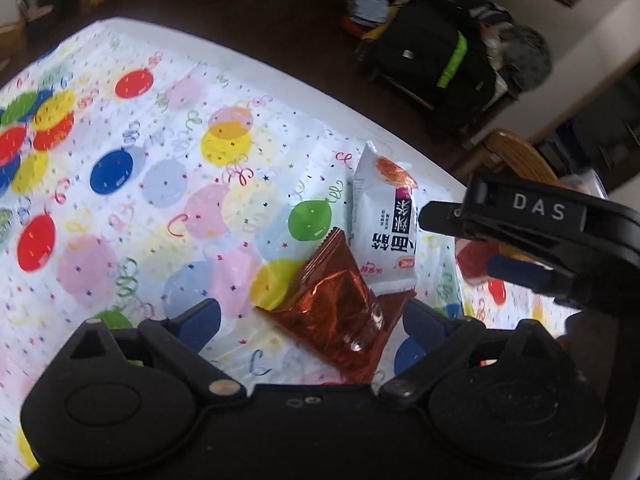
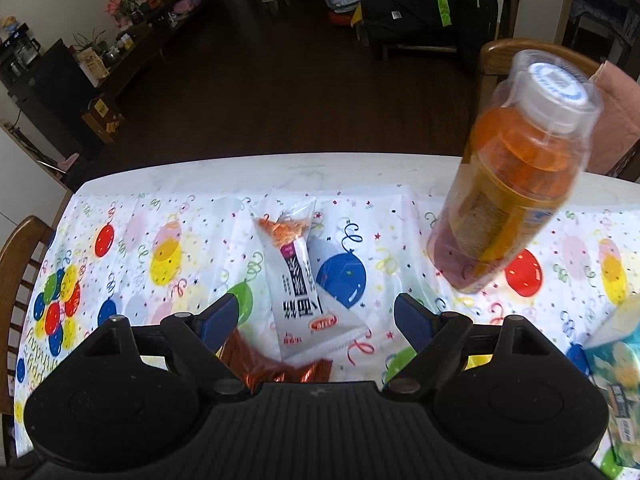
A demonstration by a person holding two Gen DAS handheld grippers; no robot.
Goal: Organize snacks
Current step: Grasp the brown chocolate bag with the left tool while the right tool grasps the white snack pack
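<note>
On the balloon-print tablecloth [image 1: 120, 216] lies an orange foil snack packet [image 1: 336, 304], between the spread fingers of my left gripper [image 1: 312, 320], which is open. A white snack packet [image 1: 384, 224] with black characters rests against the foil packet's far corner. My right gripper [image 2: 318, 316] is open too. The white packet [image 2: 300, 276] lies between and just beyond its fingers, and the foil packet [image 2: 276, 370] peeks out under its body. In the left wrist view the right gripper [image 1: 464, 240] comes in from the right, close to the white packet.
An orange drink bottle [image 2: 516, 184] with a clear cap stands on the cloth [image 2: 160, 216] to the right. A tissue box [image 2: 616, 360] sits at the near right edge. Wooden chairs [image 2: 520, 52] flank the table; the far table edge [image 2: 280, 164] is close behind the packets.
</note>
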